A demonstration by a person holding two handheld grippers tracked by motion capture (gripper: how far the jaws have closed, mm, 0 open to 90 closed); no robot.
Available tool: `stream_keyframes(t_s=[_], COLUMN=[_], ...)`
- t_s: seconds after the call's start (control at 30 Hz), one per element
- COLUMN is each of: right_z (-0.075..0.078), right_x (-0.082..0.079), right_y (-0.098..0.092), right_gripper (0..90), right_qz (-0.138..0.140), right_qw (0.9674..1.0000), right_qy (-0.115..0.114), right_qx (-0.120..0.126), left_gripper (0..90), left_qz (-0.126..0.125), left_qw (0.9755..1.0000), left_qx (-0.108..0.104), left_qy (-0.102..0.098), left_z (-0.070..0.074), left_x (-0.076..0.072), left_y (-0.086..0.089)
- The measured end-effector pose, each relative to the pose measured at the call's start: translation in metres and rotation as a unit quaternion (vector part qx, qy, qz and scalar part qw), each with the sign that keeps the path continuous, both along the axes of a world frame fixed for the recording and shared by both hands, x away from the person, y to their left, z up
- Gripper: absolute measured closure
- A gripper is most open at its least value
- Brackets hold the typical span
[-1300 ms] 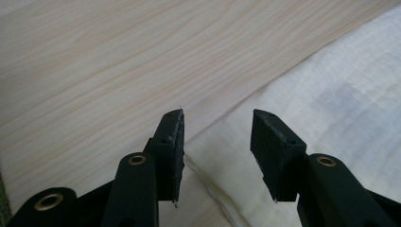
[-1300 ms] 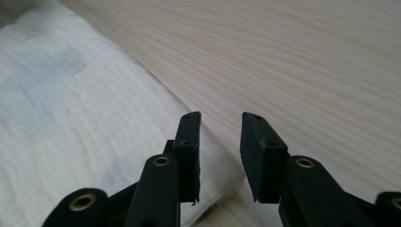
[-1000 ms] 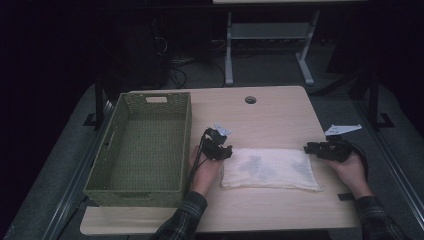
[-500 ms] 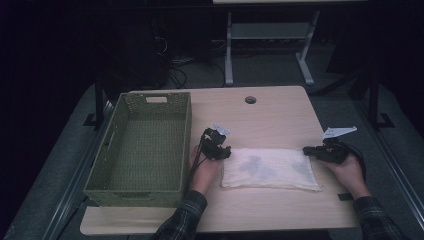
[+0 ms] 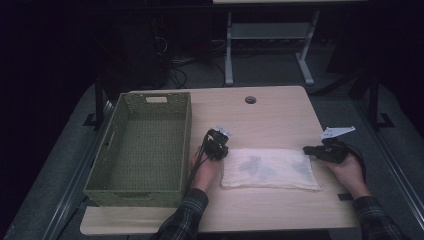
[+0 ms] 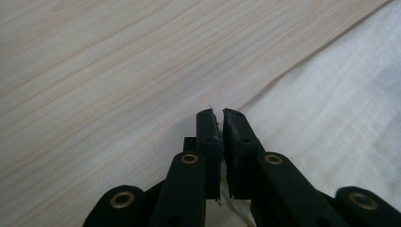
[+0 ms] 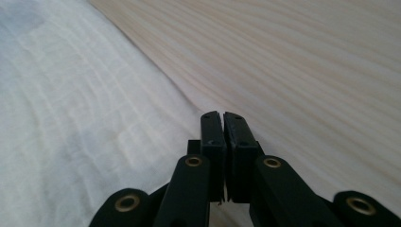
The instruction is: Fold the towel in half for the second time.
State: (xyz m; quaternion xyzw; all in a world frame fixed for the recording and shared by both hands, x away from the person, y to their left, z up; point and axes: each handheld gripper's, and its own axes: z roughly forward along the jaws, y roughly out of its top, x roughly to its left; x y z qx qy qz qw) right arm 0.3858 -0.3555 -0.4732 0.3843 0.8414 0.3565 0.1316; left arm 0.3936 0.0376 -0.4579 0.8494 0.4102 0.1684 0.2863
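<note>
- The white cloth lies flat on the front right part of the table, folded into a long rectangle, with faint grey marks on its top.
- The table has a pale wood top with a small round hole near its far edge; the room around it is dark, with a grey floor, a metal frame and loose cables behind the table.
- The left gripper sits at the far left corner of the cloth. In the left gripper view its jaws have just closed, and a thin edge of cloth shows between the pads, so it pinches the corner.
- The right gripper is at the far right corner of the cloth; its jaws have just closed too, at the cloth's edge. Whether fabric is caught between them, I cannot tell.
- A green woven basket stands on the left side of the table, just beside the left hand.
- Nothing lies between the cloth and the basket except this hand.
</note>
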Motion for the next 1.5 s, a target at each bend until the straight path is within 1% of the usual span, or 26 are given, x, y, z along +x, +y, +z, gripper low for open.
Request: stream_keyframes(t_s=[0.07,0.13,0.17,0.2,0.23,0.27,0.3,0.33,0.37,0.4,0.43,0.47,0.53,0.57,0.63,0.7,0.73,0.77,0.8,1.03,1.1,1.2,1.27,1.37,1.43,1.5], right_z=[0.001,0.001,0.002,0.004,0.004,0.007,0.009,0.016,0.016,0.022,0.022,0.025,0.026,0.026,0.025,0.026,0.028,0.028,0.030,0.030,0.029,0.029,0.029,0.029,0.027,0.027], right_x=[0.007,0.010,0.013,0.018,0.018,0.019,0.021,0.023,0.023,0.026,0.026,0.026,0.026,0.025,0.022,0.018,0.013,0.013,0.008,-0.008,-0.010,-0.011,-0.012,-0.015,-0.021,-0.024], right_y=[-0.003,-0.004,-0.005,-0.005,-0.005,-0.004,-0.004,-0.004,-0.004,-0.006,-0.006,-0.007,-0.007,-0.007,-0.008,-0.010,-0.014,-0.014,-0.016,-0.016,-0.015,-0.015,-0.014,-0.013,-0.013,-0.013], right_gripper=[87.8,87.8,87.9,87.9,87.9,87.9,87.9,87.9,87.9,87.9,87.9,87.9,87.9,87.9,87.9,87.9,87.9,87.9,87.9,87.9,87.9,87.9,87.9,87.9,87.9,87.9], right_qz=[-0.013,-0.020,-0.024,-0.026,-0.026,-0.032,-0.034,-0.035,-0.035,-0.037,-0.037,-0.039,-0.038,-0.037,-0.035,-0.032,-0.027,-0.027,-0.021,-0.011,-0.012,-0.010,-0.011,-0.008,-0.002,0.000], right_qw=[0.9998,0.9998,0.9997,0.9995,0.9995,0.9992,0.9990,0.9983,0.9983,0.9975,0.9975,0.9972,0.9969,0.9971,0.9971,0.9970,0.9967,0.9967,0.9967,0.9975,0.9977,0.9976,0.9978,0.9979,0.9983,0.9983], right_qy=[-0.007,-0.006,-0.010,-0.019,-0.019,-0.023,-0.029,-0.046,-0.046,-0.059,-0.059,-0.061,-0.063,-0.062,-0.062,-0.059,-0.060,-0.060,-0.057,-0.050,-0.047,-0.050,-0.047,-0.047,-0.048,-0.048], right_qx=[-0.009,-0.006,-0.005,-0.004,-0.004,-0.001,0.000,-0.002,-0.002,0.005,0.005,0.016,0.027,0.022,0.026,0.037,0.047,0.047,0.053,0.047,0.046,0.046,0.045,0.043,0.035,0.034], left_gripper=[86.2,86.3,86.3,86.4,86.3,86.3,86.4,86.4,86.4,86.4,86.4,86.4,86.3,86.3,86.3,86.3,86.4,86.4,86.4,86.4,86.4,86.4,86.5,86.5,86.5,86.5], left_qz=[0.001,0.004,0.006,0.011,0.011,0.014,0.018,0.021,0.023,0.024,0.024,0.023,0.023,0.021,0.021,0.018,0.015,0.016,0.012,0.007,0.004,0.007,0.005,0.004,0.003,0.004], left_qw=[0.9999,0.9997,0.9994,0.9988,0.9988,0.9985,0.9978,0.9971,0.9964,0.9954,0.9954,0.9953,0.9952,0.9955,0.9952,0.9950,0.9952,0.9949,0.9953,0.9955,0.9960,0.9956,0.9960,0.9962,0.9962,0.9961], left_qx=[-0.008,-0.016,-0.019,-0.027,-0.027,-0.026,-0.032,-0.037,-0.041,-0.040,-0.040,-0.039,-0.039,-0.038,-0.040,-0.044,-0.043,-0.048,-0.048,-0.052,-0.048,-0.052,-0.047,-0.047,-0.050,-0.055], left_qy=[-0.007,-0.020,-0.027,-0.040,-0.040,-0.046,-0.055,-0.063,-0.071,-0.084,-0.084,-0.086,-0.087,-0.084,-0.087,-0.088,-0.087,-0.087,-0.083,-0.079,-0.076,-0.078,-0.076,-0.074,-0.072,-0.068], left_z=[0.003,0.008,0.010,0.014,0.014,0.017,0.020,0.023,0.026,0.030,0.030,0.031,0.030,0.030,0.030,0.031,0.032,0.032,0.032,0.033,0.033,0.034,0.034,0.035,0.034,0.034], left_x=[0.000,-0.001,-0.001,-0.001,-0.001,-0.001,0.000,0.000,0.000,0.000,0.000,-0.001,-0.001,-0.002,-0.004,-0.008,-0.010,-0.012,-0.016,-0.026,-0.030,-0.035,-0.038,-0.044,-0.047,-0.050], left_y=[0.001,0.002,0.003,0.004,0.004,0.005,0.006,0.007,0.008,0.008,0.008,0.008,0.008,0.009,0.009,0.010,0.011,0.011,0.013,0.015,0.015,0.014,0.014,0.015,0.016,0.017])
